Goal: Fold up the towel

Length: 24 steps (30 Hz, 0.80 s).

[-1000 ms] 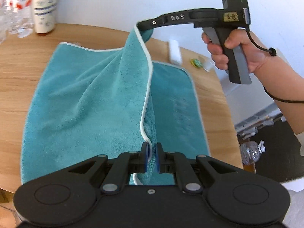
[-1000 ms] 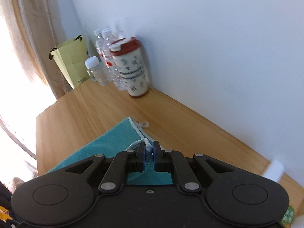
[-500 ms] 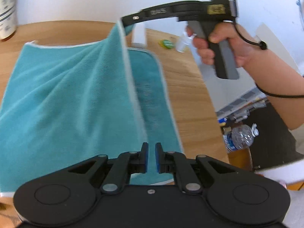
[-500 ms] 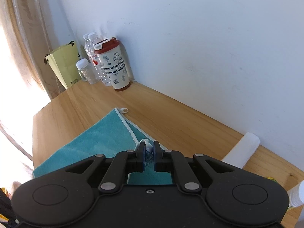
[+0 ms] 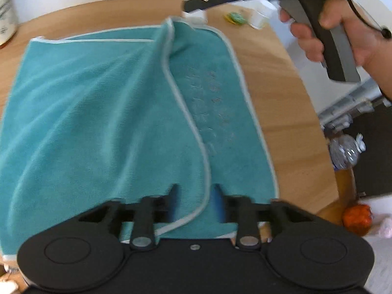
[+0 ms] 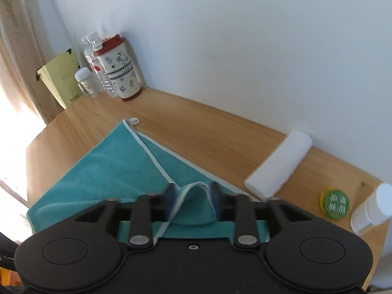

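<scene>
The towel (image 5: 103,112) lies half-folded on the tabletop (image 5: 276,93); in the left wrist view we see our left gripper (image 5: 194,203) low over its near hem with jaws spread and holding nothing, while a hand (image 5: 343,31) keeps the right gripper raised past the far corner. In the right wrist view our right gripper (image 6: 193,201) shows jaws parted around a loose hump of towel hem, and only here we see the mug (image 6: 120,71), bottles (image 6: 98,73), white block (image 6: 279,164) and green lid (image 6: 334,203).

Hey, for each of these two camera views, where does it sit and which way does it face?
Left wrist: on the left claw, facing across the teal towel; the person's right hand and right claw show.
Right wrist: on the right claw, facing the wall and the patterned cup; only its own open claw shows.
Shared: towel, wooden table, green disc.
</scene>
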### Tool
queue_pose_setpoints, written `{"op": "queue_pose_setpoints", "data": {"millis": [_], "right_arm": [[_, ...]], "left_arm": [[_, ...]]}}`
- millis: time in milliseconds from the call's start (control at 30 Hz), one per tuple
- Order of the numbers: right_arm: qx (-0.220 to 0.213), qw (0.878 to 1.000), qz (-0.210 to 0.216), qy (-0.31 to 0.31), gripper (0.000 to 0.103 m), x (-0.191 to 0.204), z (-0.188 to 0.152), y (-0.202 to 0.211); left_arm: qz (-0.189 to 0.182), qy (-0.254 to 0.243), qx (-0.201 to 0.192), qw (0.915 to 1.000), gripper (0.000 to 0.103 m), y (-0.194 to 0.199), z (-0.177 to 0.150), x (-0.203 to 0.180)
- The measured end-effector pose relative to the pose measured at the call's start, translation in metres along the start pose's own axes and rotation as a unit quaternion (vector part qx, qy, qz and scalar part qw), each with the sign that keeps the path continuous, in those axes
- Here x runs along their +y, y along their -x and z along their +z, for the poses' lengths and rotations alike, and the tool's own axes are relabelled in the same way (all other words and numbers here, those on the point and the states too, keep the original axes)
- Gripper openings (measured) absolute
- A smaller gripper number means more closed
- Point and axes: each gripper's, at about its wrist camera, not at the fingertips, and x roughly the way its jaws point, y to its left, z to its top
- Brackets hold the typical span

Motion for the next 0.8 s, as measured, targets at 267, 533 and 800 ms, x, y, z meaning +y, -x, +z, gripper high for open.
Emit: {"op": "queue_pose_setpoints", "data": {"millis": [267, 533, 800], "right_arm": [[0.054, 0.979, 0.055, -0.189, 0.049, -0.039, 0.008, -0.027], [0.101, 0.924, 0.084, -0.358, 0.049, -0.065, -0.004, -0.046], [0.126, 0.879, 0.075, -0.454, 0.049, -0.070, -0.011, -0.053]], "left_arm": [[0.029, -0.020, 0.032, 0.9989, 0.051, -0.025, -0.004, -0.005], [0.043, -0.039, 0.020, 0.9981, 0.035, -0.029, -0.004, -0.008], [0.031, -0.027, 0.020, 0.9989, 0.011, -0.029, -0.003, 0.001]]}}
